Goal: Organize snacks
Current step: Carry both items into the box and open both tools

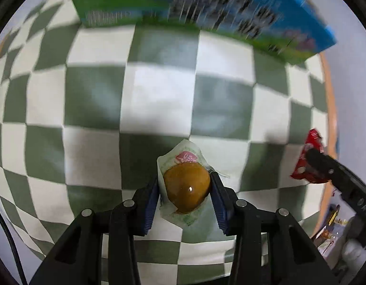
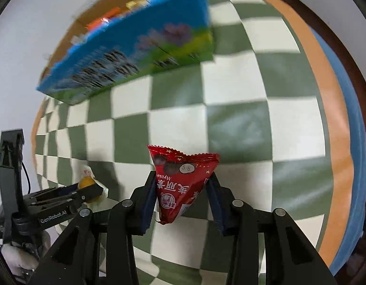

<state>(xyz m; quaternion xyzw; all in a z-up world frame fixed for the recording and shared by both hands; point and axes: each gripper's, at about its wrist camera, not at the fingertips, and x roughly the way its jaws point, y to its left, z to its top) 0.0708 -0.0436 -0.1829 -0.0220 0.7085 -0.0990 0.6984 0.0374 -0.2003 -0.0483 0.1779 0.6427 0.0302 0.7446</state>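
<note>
Both claws loaded, blue box ahead

Left gripper (image 1: 186, 185) clamped on clear-wrapped brown round snack (image 1: 186, 187); right gripper (image 2: 183, 190) clamped on red triangular foil packet (image 2: 183, 182). Beyond, across green-white checkered cloth (image 1: 159, 95), open blue-green printed cardboard box (image 2: 135, 47), seemingly nearer the left.

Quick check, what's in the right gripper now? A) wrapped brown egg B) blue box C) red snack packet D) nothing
C: the right gripper is shut on the red snack packet, its pads pressing both sides, while the wrapped brown egg sits in the left gripper.
</note>
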